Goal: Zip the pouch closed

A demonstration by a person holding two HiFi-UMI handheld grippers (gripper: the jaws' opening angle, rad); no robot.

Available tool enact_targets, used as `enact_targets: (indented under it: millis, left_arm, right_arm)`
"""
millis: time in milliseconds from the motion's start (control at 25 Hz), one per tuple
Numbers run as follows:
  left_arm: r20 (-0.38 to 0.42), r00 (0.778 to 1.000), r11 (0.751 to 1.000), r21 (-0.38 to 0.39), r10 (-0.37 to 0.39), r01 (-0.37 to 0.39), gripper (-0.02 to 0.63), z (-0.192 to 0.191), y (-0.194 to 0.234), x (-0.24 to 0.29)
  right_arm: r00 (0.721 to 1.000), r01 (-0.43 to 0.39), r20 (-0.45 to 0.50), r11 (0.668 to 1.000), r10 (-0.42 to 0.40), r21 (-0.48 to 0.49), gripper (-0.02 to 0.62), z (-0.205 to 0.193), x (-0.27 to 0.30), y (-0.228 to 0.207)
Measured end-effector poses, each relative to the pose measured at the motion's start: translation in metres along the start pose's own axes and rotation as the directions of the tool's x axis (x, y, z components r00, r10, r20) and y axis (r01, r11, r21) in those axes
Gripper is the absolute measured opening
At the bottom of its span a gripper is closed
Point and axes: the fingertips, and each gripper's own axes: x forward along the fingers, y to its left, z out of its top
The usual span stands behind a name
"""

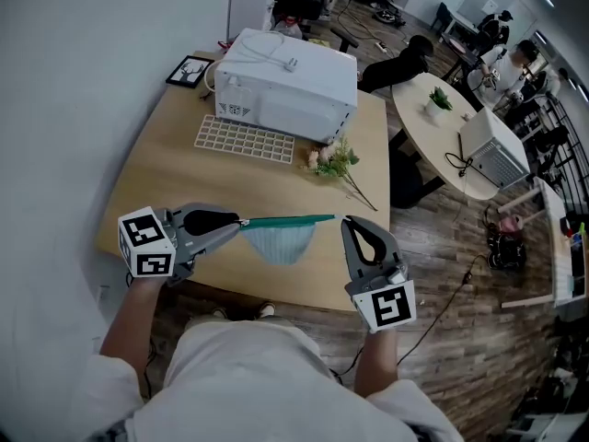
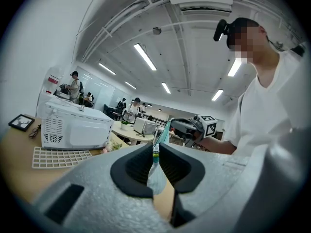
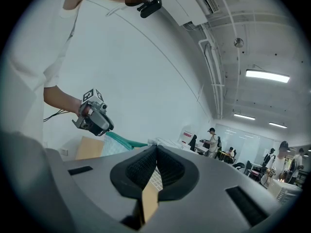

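- The left gripper (image 2: 155,150) is clamped on one end of the pouch (image 2: 157,178). The mesh sags below its jaws.
- The right gripper (image 3: 155,150) has its jaws pressed together, and nothing shows between them. The pouch's teal edge (image 3: 124,141) runs up to its tip.
- In the head view, the pouch (image 1: 281,238) hangs in the air between the two grippers. Its long axis runs left to right, with the zip edge on top, straight and level, and the mesh belly pointing down.
- The pouch's left end sits in the left gripper (image 1: 235,224). Its right end is just beside the right gripper (image 1: 349,223); I cannot tell whether they touch.
- It hangs over the near edge of the table (image 1: 184,164).
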Motion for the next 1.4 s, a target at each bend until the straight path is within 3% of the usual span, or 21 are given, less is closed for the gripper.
enact_targets:
  millis: [360,800,1120,1400]
  left_arm:
    - [-0.006,1.000,1.000,-0.003,0.000,0.000,0.049,-0.007,0.001,-0.002]
    - [0.013,0.997,0.993,-0.092,0.081,-0.080,0.049,-0.041,0.005,-0.004]
    - [0.004,0.993,0.991,-0.066,0.119,-0.118,0.051,-0.048,0.013,0.005]
    - [0.049,0.992,0.991,-0.059,0.120,-0.117,0.051,-0.040,0.018,0.014]
  right_arm:
    - [1.000,-0.003,-0.003,0.999,0.003,0.033,0.005,-0.002,-0.003,0.008]
    - [0.999,-0.052,0.013,0.990,0.051,0.130,0.005,-0.001,0.000,0.029]
    - [0.998,-0.061,0.014,0.983,0.059,0.174,0.005,0.005,0.004,0.036]
    - [1.000,-0.005,-0.024,0.983,0.010,0.186,0.005,0.005,0.004,0.028]
